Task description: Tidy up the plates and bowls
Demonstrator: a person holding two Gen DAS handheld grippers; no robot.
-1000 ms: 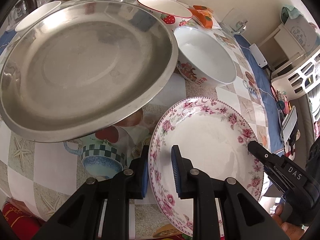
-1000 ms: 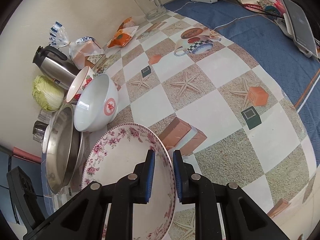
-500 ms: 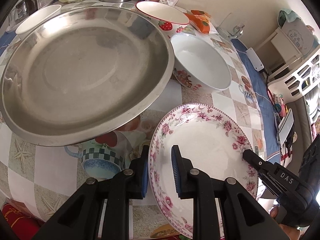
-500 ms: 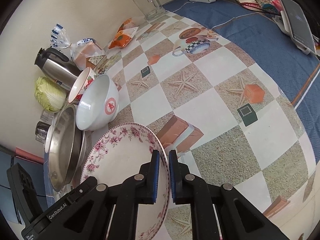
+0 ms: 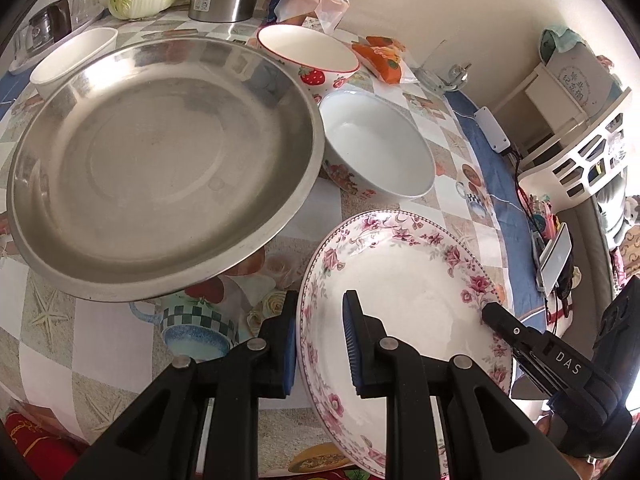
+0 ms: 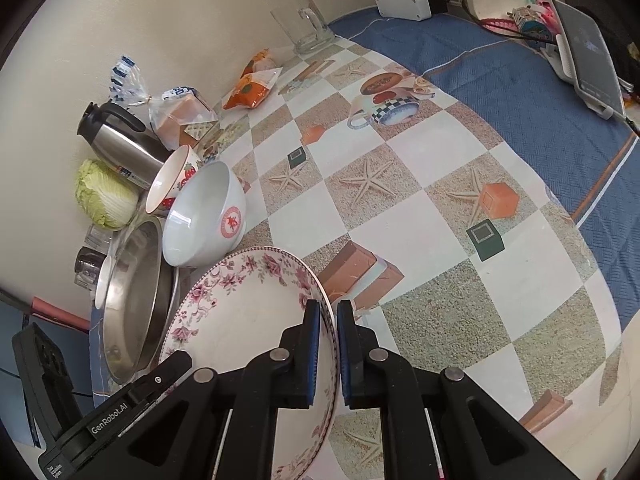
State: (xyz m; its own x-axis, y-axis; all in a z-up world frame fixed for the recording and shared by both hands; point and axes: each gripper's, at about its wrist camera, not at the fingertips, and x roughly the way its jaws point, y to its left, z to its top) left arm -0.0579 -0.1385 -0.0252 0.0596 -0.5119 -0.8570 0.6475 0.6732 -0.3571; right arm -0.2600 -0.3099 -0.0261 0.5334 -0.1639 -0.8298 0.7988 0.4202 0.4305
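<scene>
The floral plate (image 5: 404, 292) is seen at the lower right of the left wrist frame and at the lower centre of the right wrist frame (image 6: 248, 320), resting on the checkered tabletop (image 6: 400, 216) just beside the large steel pan (image 5: 160, 160). It is held from two sides. The right tongs (image 6: 328, 344) are pinched onto its rim, blue pads pressed against both faces of the edge. The left tongs (image 5: 320, 344) straddle the opposite rim at a narrow gap; whether their pads press on the plate cannot be told for certain.

The plate is judged to be glazed ceramic: stiff, moderately heavy, smooth and slippery, and liable to chip or break if dropped or knocked against the pan. The raised rim is the only part offering purchase, and two opposite rim holds should be kept so that it does not swing or tilt out.

A white bowl (image 5: 376, 152) and a strawberry bowl (image 5: 308, 56) stand at the upper centre of the left wrist frame, beyond the plate.
</scene>
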